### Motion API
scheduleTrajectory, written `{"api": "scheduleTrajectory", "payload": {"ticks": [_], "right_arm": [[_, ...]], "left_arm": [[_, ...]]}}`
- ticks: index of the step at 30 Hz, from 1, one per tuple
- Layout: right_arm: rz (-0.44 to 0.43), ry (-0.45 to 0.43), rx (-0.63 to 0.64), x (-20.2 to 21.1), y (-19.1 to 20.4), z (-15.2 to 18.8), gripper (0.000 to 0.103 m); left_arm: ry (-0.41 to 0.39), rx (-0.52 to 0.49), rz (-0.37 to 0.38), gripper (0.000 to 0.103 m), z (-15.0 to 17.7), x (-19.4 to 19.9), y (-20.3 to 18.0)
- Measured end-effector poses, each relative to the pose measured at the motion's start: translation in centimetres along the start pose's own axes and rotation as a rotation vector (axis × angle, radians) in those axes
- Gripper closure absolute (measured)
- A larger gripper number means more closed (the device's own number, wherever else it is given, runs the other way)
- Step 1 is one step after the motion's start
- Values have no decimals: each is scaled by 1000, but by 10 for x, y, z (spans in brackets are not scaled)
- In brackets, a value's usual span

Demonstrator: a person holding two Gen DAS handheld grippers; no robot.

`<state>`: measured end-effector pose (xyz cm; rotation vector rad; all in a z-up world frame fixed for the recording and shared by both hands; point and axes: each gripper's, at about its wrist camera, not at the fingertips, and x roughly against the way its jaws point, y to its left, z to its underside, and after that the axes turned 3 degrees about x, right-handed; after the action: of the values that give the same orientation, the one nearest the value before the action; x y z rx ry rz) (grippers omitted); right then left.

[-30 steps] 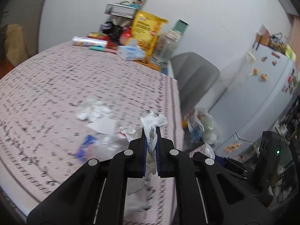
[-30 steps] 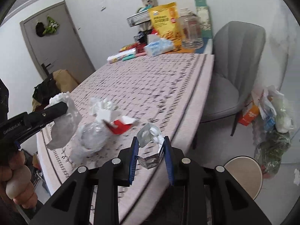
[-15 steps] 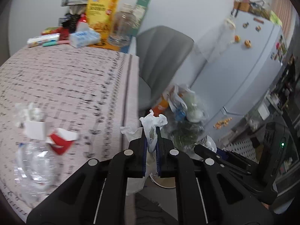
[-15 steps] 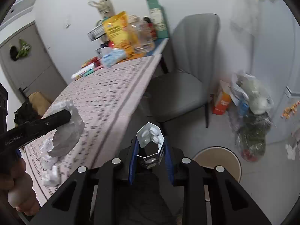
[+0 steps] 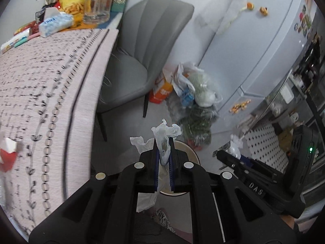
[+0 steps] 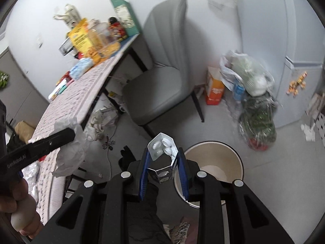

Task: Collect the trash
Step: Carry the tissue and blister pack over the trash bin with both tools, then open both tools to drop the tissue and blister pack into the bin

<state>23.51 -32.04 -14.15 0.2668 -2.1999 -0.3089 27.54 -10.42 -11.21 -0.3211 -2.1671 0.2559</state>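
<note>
Left tongs [image 5: 163, 157] clamped crumpled tissue [image 5: 165, 131]; right tongs [image 6: 163, 170] gripped blister pack [image 6: 162, 148]; bin [image 6: 211, 162] at four o'clock; centre both over rim before releasing.

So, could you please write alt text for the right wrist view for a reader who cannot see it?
The right gripper holds a folded pill blister pack above the floor, next to a round beige bin. At left, the left gripper holds a crumpled white plastic bag beside the table; a grey chair stands behind.
</note>
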Motion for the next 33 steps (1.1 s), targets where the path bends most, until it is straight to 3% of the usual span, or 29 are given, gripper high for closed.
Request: {"api": "scheduleTrajectory", "payload": {"ticks": [9,11,12,13,14,21,26,33], "right_arm": [[11,22,-54,-25,-45,-2,75],[14,29,-55,-32,-52,-2,71],[19,31,-58,-35,-56,-2,64],[7,33,-62,-39,-60,-3,47],[-3,29,-70,-40,-63,-3,40],[43,22,-130,-32,-98,0,40],[81,14,-142,-15,-117,5,32],[107,-22,-167,13,-139,4,31]], "left_arm": [[53,-28,-38,95,4,-33,-13],[69,-30,-41,95,4,-39,-13],[75,-30,-42,95,4,-42,-13],[82,-29,-43,95,5,-46,-14],[87,-29,-42,95,5,-48,-15],[121,-48,-36,95,9,-74,-33],[162,-62,-22,95,17,-96,-49],[185,-145,-37,94,32,-120,-88]]}}
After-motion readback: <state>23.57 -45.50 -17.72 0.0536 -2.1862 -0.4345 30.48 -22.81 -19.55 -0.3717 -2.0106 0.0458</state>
